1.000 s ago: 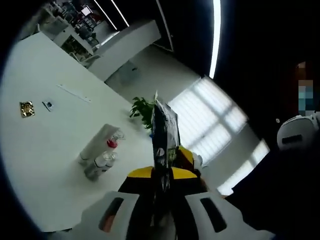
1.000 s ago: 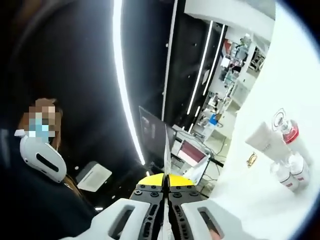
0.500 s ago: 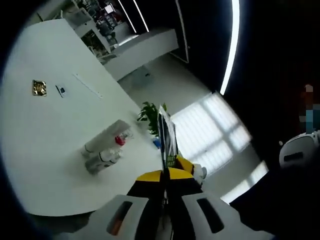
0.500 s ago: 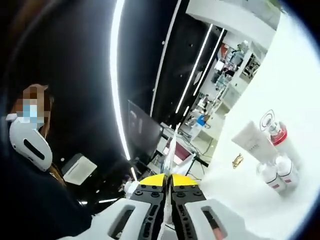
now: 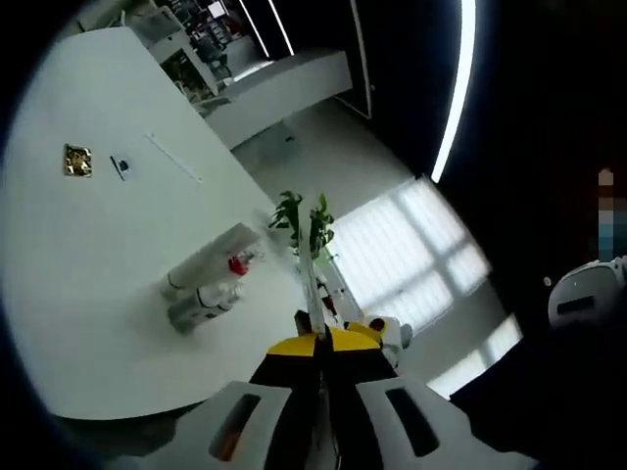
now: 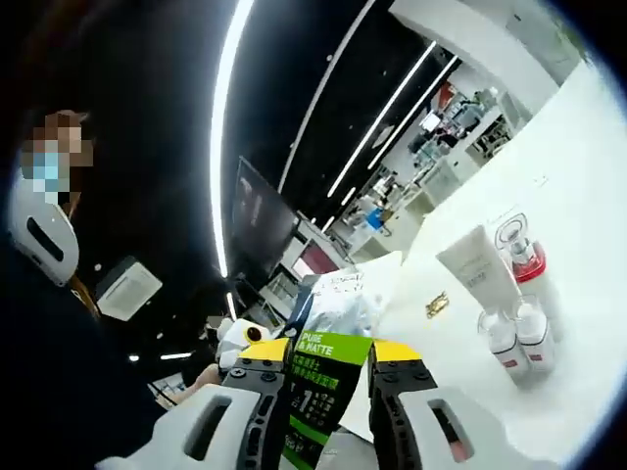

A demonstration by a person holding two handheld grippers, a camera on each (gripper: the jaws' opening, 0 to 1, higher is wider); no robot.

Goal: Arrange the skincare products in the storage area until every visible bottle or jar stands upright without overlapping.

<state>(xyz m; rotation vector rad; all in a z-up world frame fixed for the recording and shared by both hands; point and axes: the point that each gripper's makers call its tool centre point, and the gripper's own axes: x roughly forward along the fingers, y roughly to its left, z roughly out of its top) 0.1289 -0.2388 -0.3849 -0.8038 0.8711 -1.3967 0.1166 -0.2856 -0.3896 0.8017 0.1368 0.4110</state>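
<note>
A green and black sachet [image 6: 326, 377] printed PURE & MATTE hangs face-on between the spread jaws of my right gripper [image 6: 328, 354], which is open. My left gripper [image 5: 315, 343] is shut on the same sachet [image 5: 313, 289], seen edge-on as a thin strip. On the white table [image 5: 88, 284] a white tube [image 5: 211, 257], a red-collared clear bottle [image 5: 238, 264] and two small bottles [image 5: 201, 305] stand grouped together. In the right gripper view, the tube [image 6: 475, 269], the red-collared bottle [image 6: 519, 257] and the small bottles [image 6: 517, 338] stand at the right.
A small gold item [image 5: 76, 160] lies further along the table, also seen near the tube [image 6: 436, 305]. A potted plant [image 5: 299, 220] stands past the table's edge. A person in dark clothes is close on the outer side of each view.
My right gripper's jaws have spread apart, and the sachet now shows its printed face between them. The left gripper stays clamped on it. Both views shifted slightly.
</note>
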